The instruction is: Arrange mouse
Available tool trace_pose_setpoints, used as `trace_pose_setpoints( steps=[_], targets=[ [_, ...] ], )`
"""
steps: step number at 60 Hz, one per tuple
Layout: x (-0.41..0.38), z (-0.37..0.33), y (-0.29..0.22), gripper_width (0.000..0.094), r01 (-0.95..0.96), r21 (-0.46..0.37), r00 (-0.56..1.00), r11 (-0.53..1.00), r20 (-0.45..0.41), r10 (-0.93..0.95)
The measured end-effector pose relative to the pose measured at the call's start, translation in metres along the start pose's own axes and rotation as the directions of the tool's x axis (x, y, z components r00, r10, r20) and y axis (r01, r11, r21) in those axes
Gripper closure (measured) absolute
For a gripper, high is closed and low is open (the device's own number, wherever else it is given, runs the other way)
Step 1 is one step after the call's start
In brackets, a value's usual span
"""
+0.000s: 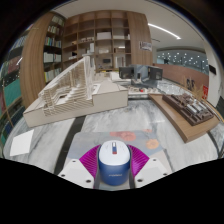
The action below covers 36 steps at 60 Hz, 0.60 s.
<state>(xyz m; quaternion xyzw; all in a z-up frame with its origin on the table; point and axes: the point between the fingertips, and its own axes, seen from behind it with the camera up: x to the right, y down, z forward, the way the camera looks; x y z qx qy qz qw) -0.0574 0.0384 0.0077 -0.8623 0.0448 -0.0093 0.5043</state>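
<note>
Gripper [113, 172] clamped on the mouse [113, 160], above the white table [60, 140], near the architectural model [75, 92]; risks slipping from the pads if squeezed off-centre.

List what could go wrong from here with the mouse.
1. The mouse sits between the fingers of the hand-held gripper, with the pink pads close at its sides. Its rounded shell could slip if the grip is off centre.
2. The marble-look table seems smooth, so the mouse might slide on release.
3. The architectural model stands beyond; a long forward sweep could knock it.
</note>
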Motion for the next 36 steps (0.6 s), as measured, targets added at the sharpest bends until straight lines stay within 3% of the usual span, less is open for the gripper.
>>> trace_pose_setpoints(
  steps=[7,14,15,16,17,21,25,36],
  targets=[
    [0.002,0.011,0.011,0.0537,-0.027,-0.061,0.999,0.998,0.041,0.029],
    [0.000,0.010,0.016,0.0418,0.060,-0.098,0.996,0.993,0.070,-0.053],
    [0.000,0.009,0.017,0.0351,0.066,-0.106,0.995,0.992,0.078,-0.058],
    [-0.001,0.008,0.018,0.0384,0.070,-0.111,0.994,0.991,0.086,-0.061],
    [-0.002,0.007,0.018,0.0284,0.073,-0.113,0.993,0.991,0.095,-0.062],
    [-0.002,-0.004,0.014,0.0040,0.067,-0.112,0.990,0.991,0.131,-0.052],
    [0.005,-0.023,0.001,0.0113,0.041,-0.073,0.987,0.996,0.155,-0.029],
    [0.045,-0.085,0.008,0.0110,-0.009,-0.066,0.978,0.998,0.209,0.023]
  ],
)
